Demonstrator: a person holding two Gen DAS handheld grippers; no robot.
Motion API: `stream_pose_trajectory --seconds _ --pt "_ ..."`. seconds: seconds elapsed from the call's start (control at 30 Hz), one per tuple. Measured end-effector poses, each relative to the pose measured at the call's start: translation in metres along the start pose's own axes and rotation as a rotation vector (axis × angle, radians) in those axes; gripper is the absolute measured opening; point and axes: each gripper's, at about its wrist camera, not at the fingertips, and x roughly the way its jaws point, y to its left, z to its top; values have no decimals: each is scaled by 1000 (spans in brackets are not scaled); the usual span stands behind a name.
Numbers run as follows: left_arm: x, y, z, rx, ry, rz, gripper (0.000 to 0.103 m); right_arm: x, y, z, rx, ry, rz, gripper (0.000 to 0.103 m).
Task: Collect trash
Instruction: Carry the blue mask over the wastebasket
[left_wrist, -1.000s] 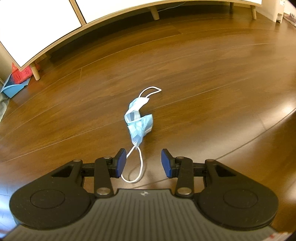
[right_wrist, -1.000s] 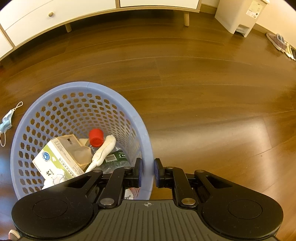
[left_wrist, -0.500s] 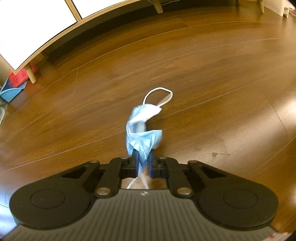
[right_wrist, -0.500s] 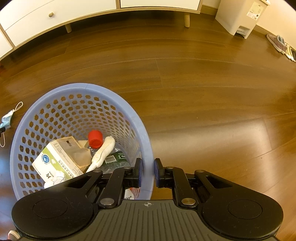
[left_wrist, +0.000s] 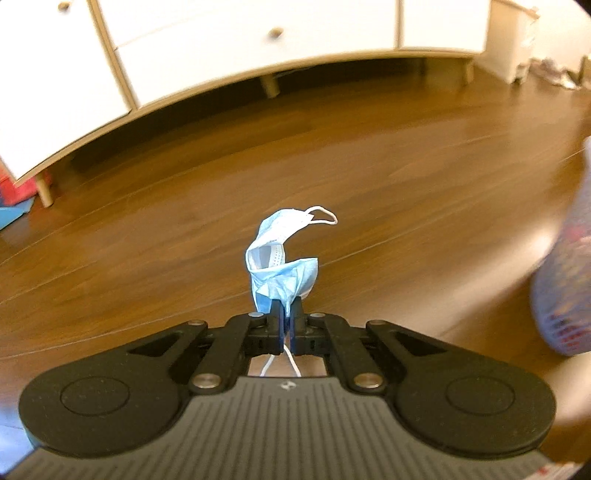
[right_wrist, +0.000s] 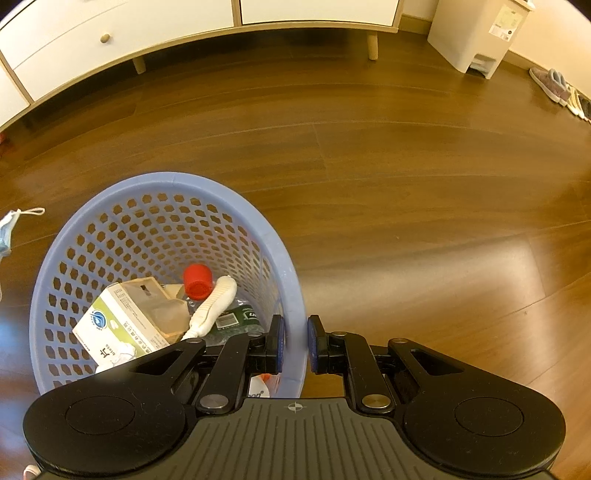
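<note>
Blue pleated fabric of a crumpled disposable face mask is pinched between the closed jaws of the left gripper, and the mask is held clear of the dark brown wooden plank floor, its body standing up above the fingertips while one white ear loop sticks out at the top and the other loop hangs down behind the jaws. Behind it, a white drawer cabinet with light wooden edging and legs is seen along the far wall, and a blurred lilac shape is seen at the right edge of the left wrist view. In the right wrist view, the same mask is visible at the far left edge, just beside the outer wall of a lilac perforated plastic basket. Inside the basket lie a white and green cardboard box, a red bottle cap on a clear plastic bottle, and a white ribbed tube-like object. The basket's near rim is clamped between the jaws of the right gripper, one finger inside the wall and one outside. Farther right, a white pedal bin stands against the wall, and a row of shoes is lined up at the right edge.
</note>
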Motion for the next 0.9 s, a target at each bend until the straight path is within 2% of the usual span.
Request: stream_pose_trajectory --seconds 0.23,0.53,0.9 --pt "-59 -43 13 40 -43 -117 1 -5 5 -5 -37 -25 -10 9" --pt "-123 -88 41 87 -96 -214 1 -8 9 -12 -83 -44 -5 9" --pt "-160 -163 60 170 -132 -368 1 -9 6 -12 -94 -53 7 9"
